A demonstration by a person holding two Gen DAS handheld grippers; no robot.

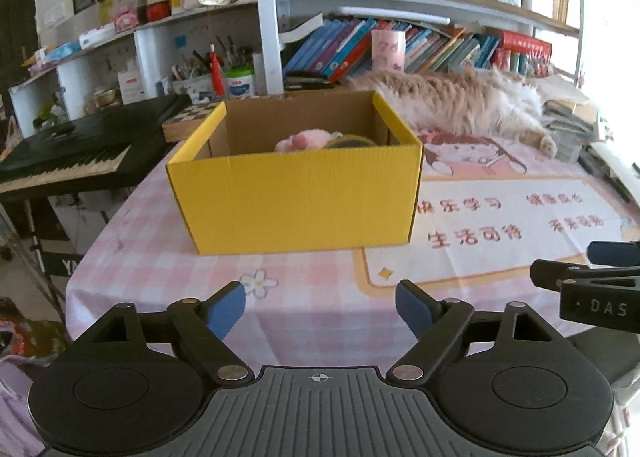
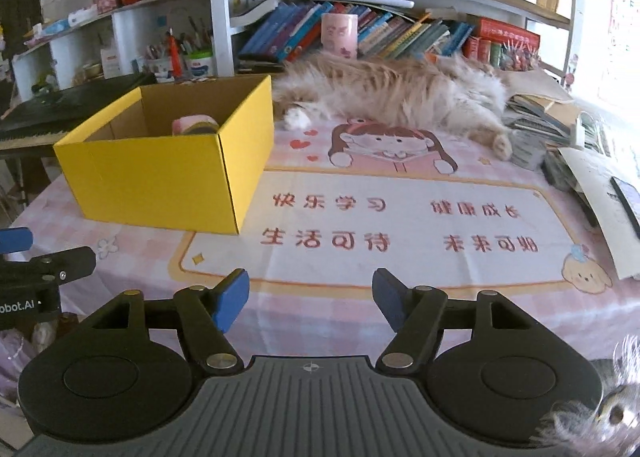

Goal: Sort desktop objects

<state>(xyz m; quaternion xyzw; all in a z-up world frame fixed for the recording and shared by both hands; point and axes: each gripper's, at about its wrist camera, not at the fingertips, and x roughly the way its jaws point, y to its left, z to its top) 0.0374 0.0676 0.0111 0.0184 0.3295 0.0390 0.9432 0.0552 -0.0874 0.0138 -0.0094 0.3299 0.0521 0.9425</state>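
While the yellow box (image 1: pixel 294 201) sits open-topped on the counter (image 1: pixel 160 257) with its long axis running across the left wrist view, a pink soft thing (image 1: pixel 304 141) and a tape roll (image 1: pixel 350 141) lie inside it. The left gripper (image 1: pixel 320 311) hangs before the box — wide, empty. The right gripper (image 2: pixel 310 299), right of the box, stands open with nothing held. Behind the box lies a fluffy cat (image 2: pixel 392 93).

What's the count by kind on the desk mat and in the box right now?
Yellow box: 1
Pink item in the box: 1
Tape roll in the box: 1
Cat lying on the desk: 1
Open grippers over the near edge: 2, left gripper, right gripper
Total: 6
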